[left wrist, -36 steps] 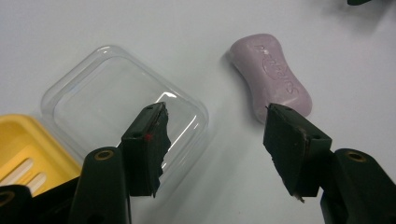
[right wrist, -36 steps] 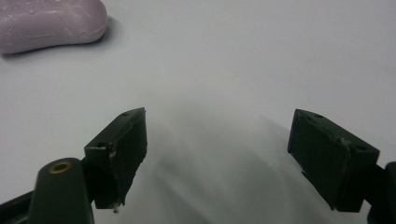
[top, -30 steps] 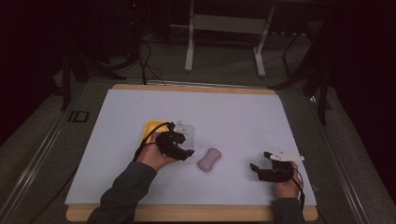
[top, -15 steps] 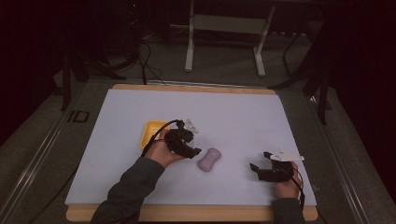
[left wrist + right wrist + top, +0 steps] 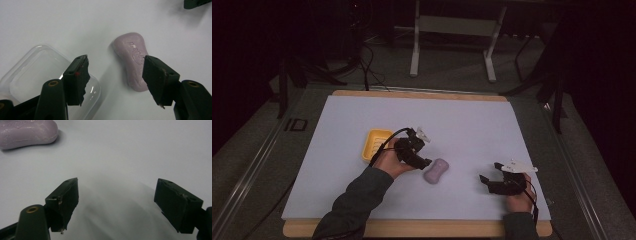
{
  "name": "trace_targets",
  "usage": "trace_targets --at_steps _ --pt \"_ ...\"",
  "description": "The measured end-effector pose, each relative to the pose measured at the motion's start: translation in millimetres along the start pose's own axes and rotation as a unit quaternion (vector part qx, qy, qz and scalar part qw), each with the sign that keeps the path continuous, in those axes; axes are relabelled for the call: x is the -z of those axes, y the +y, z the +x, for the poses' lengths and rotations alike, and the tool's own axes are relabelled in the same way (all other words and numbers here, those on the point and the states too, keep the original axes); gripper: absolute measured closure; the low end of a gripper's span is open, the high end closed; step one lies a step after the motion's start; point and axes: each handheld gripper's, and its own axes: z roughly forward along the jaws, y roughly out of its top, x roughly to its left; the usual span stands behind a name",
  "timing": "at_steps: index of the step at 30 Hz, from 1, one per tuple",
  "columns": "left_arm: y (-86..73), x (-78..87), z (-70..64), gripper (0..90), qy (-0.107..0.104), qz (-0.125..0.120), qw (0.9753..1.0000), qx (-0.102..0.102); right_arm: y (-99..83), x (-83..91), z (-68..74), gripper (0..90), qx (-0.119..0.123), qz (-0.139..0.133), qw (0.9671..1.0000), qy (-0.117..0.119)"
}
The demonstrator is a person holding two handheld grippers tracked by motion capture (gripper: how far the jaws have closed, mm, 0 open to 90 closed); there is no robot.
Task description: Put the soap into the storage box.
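Soap (image 5: 436,171), a lilac bar, lies flat on the white mat (image 5: 462,120), near mid-table. We see the left gripper (image 5: 422,161) just beside it, jaws spread wide and holding nothing. In the left gripper view the soap (image 5: 133,62) sits between the jaws, closer to the right one, with a clear lid (image 5: 37,72) under the left one. Yellow dish (image 5: 376,144) lies behind the left hand. Right gripper (image 5: 486,180) rests well apart from the soap, jaws released and empty.
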Motion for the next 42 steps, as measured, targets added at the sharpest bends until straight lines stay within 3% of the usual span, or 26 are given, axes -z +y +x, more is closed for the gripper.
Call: trace_targets --at_steps 19,33,39,42 --pt "12.5 -15.5 -6.5 32.8 -0.008 0.018 0.9998 0.008 0.0 -0.2 -0.3 19.0 -0.002 0.002 1.0 0.002" --pt "15.6 -27.0 -13.6 19.5 -0.009 0.026 0.9996 0.01 0.2 -0.5 -0.5 18.5 -0.002 0.003 1.0 0.003" --pt "17.1 -34.2 -16.9 14.7 -0.011 0.02 0.9995 0.022 0.2 -0.6 -0.3 18.4 -0.001 0.004 1.0 0.003" --pt "18.8 -38.8 -18.7 8.7 -0.004 0.028 0.9994 0.02 0.2 -0.4 -0.3 18.4 -0.002 0.004 1.0 0.003"
